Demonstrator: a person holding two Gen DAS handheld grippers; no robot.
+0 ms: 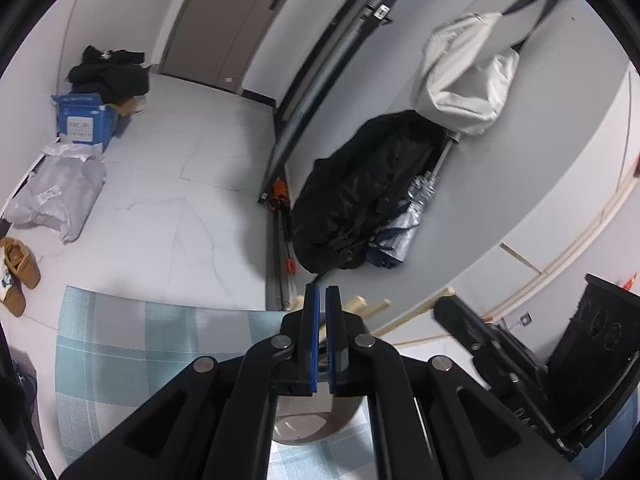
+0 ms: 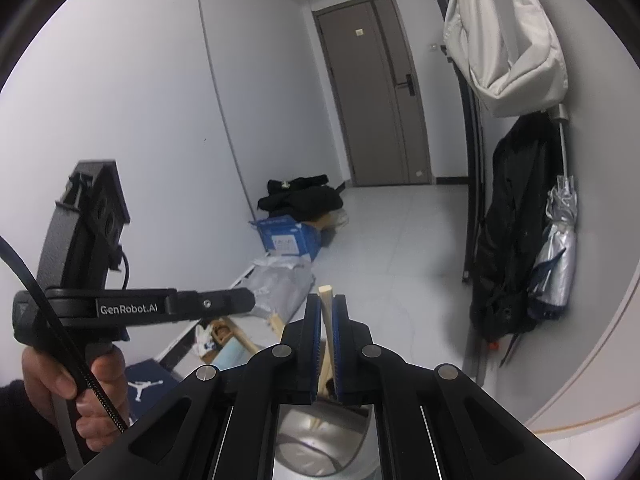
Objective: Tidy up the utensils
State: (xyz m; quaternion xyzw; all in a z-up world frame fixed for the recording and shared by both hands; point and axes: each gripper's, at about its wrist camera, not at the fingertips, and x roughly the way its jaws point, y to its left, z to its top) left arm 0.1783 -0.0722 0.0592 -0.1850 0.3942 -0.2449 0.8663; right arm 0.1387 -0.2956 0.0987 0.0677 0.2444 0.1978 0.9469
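A chopstick (image 2: pixel 326 322) stood pinched between the blue pads of the right gripper (image 2: pixel 326 312), its pale square tip poking just above the fingers and its lower end running down into a steel cup (image 2: pixel 320 448) beneath. More pale sticks showed inside that cup, though the gripper's black linkage hid most of the rim.

In the left wrist view, the left gripper (image 1: pixel 322 300) had its pads drawn nearly together; a thin pale sliver showed in the gap, too hidden to tell whether it was held. Wooden ends (image 1: pixel 362 305) stuck out just behind its fingers. The cup (image 1: pixel 300 424) below was largely covered, resting on a checked blue mat (image 1: pixel 120 352) whose near edge was cut off.

A hand (image 2: pixel 80 384) held the left gripper's handle at the right view's lower left corner.
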